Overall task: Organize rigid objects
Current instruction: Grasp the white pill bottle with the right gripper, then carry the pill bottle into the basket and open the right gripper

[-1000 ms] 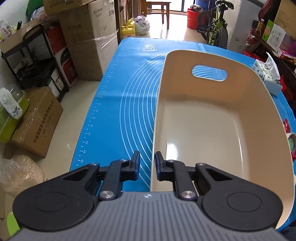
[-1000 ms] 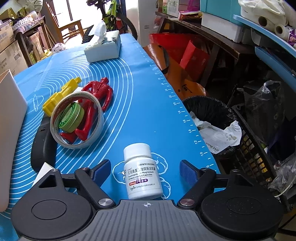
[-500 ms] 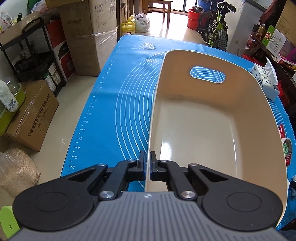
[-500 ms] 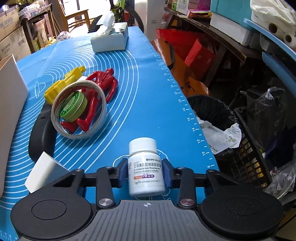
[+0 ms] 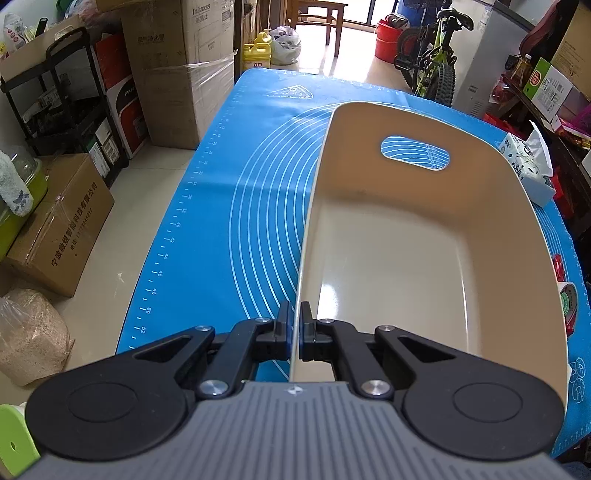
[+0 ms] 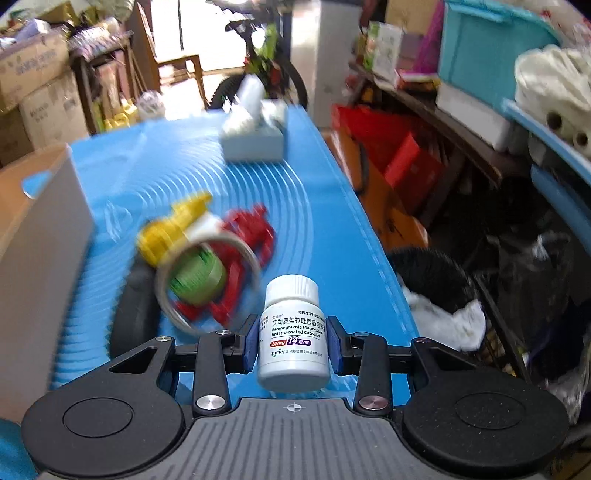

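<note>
Meanwhile left hand-held gripper (image 5: 295,328) pinches bin (image 5: 314,206) rim.

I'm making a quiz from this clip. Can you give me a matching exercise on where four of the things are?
Things:
1 pill bottle
2 bin
3 tissue box
4 green tin

Places:
A inside the tape ring
B wall pinched by the left gripper
C far end of the mat
D between the right gripper's pads

Pairs: 1-D, 2-B, 3-C, 4-A

floor: pale tiles (image 5: 155,177) | left: stacked cardboard boxes (image 5: 181,66) | far end: bright doorway (image 5: 354,14), bicycle (image 5: 428,62)
</note>
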`<state>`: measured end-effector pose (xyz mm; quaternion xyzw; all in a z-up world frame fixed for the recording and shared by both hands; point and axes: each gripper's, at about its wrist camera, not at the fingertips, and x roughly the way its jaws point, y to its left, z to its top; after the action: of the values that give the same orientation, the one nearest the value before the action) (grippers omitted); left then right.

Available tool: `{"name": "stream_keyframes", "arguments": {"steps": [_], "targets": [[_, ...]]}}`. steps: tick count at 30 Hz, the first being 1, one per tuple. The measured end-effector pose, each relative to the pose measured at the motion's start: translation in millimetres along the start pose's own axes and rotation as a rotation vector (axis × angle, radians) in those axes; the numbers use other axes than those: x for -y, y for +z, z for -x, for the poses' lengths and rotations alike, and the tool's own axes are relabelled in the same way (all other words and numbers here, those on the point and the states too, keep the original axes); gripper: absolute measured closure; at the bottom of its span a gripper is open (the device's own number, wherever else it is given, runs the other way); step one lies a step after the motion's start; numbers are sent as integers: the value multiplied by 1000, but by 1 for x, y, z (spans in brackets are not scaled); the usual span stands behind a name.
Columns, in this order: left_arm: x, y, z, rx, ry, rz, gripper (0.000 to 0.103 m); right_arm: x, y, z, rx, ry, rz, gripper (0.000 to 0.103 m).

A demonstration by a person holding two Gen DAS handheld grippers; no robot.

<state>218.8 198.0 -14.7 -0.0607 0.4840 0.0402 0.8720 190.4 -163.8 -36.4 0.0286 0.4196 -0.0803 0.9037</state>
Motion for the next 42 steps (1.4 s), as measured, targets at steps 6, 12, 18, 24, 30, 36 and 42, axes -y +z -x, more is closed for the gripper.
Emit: {"name": "stream_keyframes", "arguments": {"steps": [6, 12, 18, 24, 30, 36, 42], "targets": [[0, 0, 0, -1, -1, 0, 98, -35, 39, 26, 120, 83, 45, 59], [0, 0, 0, -1, -1, -1, 98, -85, 75, 46, 212, 207, 76, 59], [-1, -1, -1, -1, 0, -4, 98, -145, 91, 50, 236, 306, 178, 59], [0, -1, -1, -1, 1, -4, 98, -190, 88, 43, 211, 345, 256, 59], [-1, -2, -1, -1, 0, -8, 99, -216, 65, 30, 131, 349, 315, 59], [-1, -2, -1, -2, -1, -6, 99, -233, 47, 13, 22, 325, 372, 59], [0, -1, -1, -5, -3, 2, 99, -246, 35, 5, -42, 302, 444, 59]]}}
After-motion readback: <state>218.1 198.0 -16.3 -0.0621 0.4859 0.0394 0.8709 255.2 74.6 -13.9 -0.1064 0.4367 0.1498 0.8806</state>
